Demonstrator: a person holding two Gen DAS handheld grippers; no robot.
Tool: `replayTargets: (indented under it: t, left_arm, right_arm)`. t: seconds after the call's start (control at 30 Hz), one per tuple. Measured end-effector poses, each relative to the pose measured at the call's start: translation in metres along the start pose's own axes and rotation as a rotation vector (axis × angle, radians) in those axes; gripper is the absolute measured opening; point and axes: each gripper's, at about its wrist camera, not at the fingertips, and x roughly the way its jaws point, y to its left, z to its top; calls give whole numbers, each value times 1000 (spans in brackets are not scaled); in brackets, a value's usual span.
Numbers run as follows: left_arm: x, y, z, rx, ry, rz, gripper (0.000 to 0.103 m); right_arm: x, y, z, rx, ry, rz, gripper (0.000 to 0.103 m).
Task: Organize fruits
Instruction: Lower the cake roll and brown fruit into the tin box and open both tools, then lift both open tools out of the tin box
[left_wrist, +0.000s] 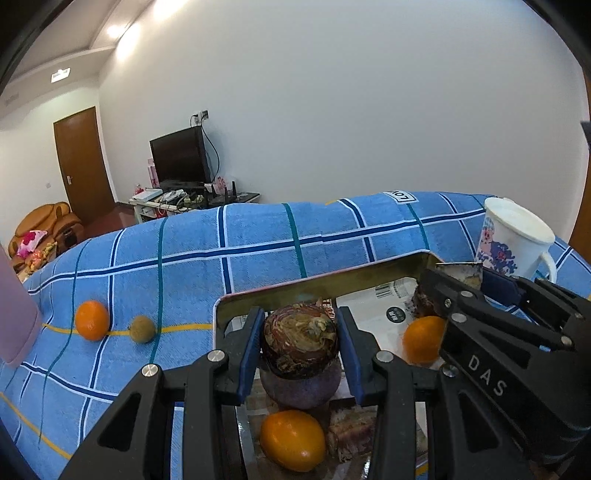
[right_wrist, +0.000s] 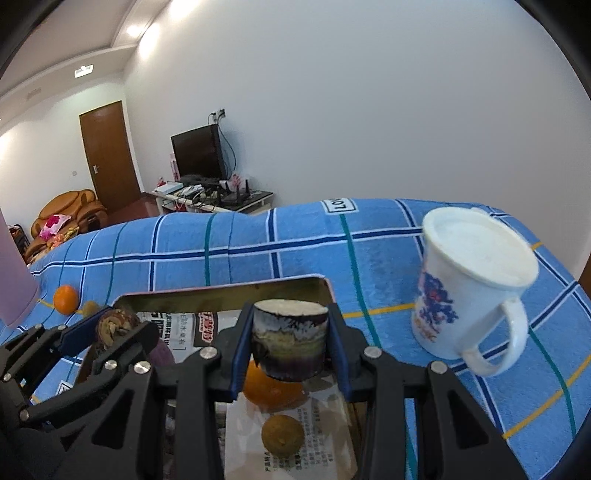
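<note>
My left gripper (left_wrist: 299, 328) is shut on a round dark red-brown fruit (left_wrist: 299, 343), held over a metal tray (left_wrist: 317, 284) lined with printed paper. Under it lie a purple fruit (left_wrist: 301, 387) and an orange (left_wrist: 291, 439). My right gripper (right_wrist: 290, 328) is shut on a cut purple chunk with a pale flat top (right_wrist: 290, 339), above another orange (right_wrist: 269, 387) and a small brownish fruit (right_wrist: 282, 435) in the tray (right_wrist: 221, 295). Each gripper also shows in the other view: the right gripper (left_wrist: 461, 275), the left gripper (right_wrist: 110, 326).
A blue checked cloth (left_wrist: 258, 240) covers the table. On it, left of the tray, lie a loose orange (left_wrist: 92, 319) and a small green-brown fruit (left_wrist: 141, 328). A white printed mug (right_wrist: 472, 291) stands right of the tray. A pink object (left_wrist: 14, 314) stands at the far left.
</note>
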Motion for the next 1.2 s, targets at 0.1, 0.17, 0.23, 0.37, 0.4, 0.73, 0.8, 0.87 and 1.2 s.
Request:
replayTargets:
  t: [0.1, 0.17, 0.23, 0.37, 0.4, 0.73, 0.8, 0.87, 1.2]
  left_arm:
    - [1, 0, 0, 1, 3, 5, 42]
    - [1, 0, 0, 2, 4, 10, 42]
    - [1, 0, 0, 1, 5, 14, 42]
    - [1, -1, -1, 9, 7, 7, 49]
    - [1, -3, -1, 15, 13, 1, 65]
    - [-22, -6, -2, 30, -94, 21, 89]
    - [-26, -3, 0, 7, -111, 29, 89]
    - [-29, 1, 1, -19, -128, 41, 89]
    - [-36, 10, 1, -37, -161, 132, 90]
  right_arm:
    - [3, -2, 1, 13, 13, 24, 42]
    - [2, -4, 1, 24, 11, 40, 42]
    - [1, -5, 0, 24, 9, 46, 43]
    - [-1, -6, -1, 42, 0, 82, 57]
    - [-3, -8, 0, 49, -10, 101, 69]
    - [-43, -26, -1, 175, -197, 140, 101]
    - [-47, -29, 0, 199, -218, 131, 103]
    - [-50, -32, 0, 214, -229, 126, 103]
    - [-63, -26, -2, 184, -292, 54, 103]
